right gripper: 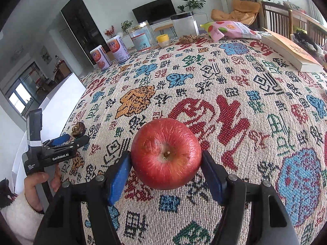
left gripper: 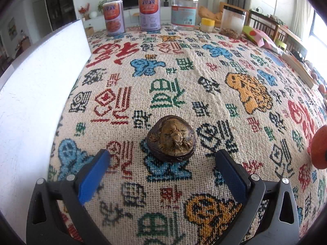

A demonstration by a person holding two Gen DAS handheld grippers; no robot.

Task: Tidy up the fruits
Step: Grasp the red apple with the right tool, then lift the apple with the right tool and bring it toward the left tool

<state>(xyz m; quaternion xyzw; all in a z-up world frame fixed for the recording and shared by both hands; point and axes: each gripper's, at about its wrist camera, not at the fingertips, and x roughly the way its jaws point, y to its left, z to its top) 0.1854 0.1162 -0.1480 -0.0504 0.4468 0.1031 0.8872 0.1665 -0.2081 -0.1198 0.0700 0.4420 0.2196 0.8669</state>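
Red apple (right gripper: pixel 166 153) sits stem-up between the right gripper (right gripper: pixel 166 161) pads, both blue pads touching its sides: jaws clamped on it. Whether it rests on the patterned woven tablecloth (right gripper: pixel 235 94) or is lifted off it, cannot tell. Same apple shows as a red sliver at 3 o'clock in the left wrist view (left gripper: pixel 319 147).

Dark brown dried fruit, wrinkled, looks like a mangosteen (left gripper: pixel 171 138), lies on the tablecloth just ahead of the left gripper (left gripper: pixel 162 159). Jaws wide, pads either side and short of it, not touching. In the right wrist view that gripper (right gripper: pixel 76 137) is at 9 o'clock, the fruit (right gripper: pixel 78 129) at its tips, a hand (right gripper: pixel 38 185) on the grip.

Far edge of the cloth, 12 o'clock in the left view: two printed cans (left gripper: pixel 130 16), clear jar with gold lid (left gripper: pixel 184 13), small yellow-lidded container (left gripper: pixel 207 25), clear black-lidded canister (left gripper: pixel 234 19) with a heap of brown bits at its base. Snack bag (right gripper: pixel 231 29) at 1 o'clock in the right view, book (right gripper: pixel 290 50) at 2 o'clock. White board (left gripper: pixel 40 85) along the left edge of the cloth.
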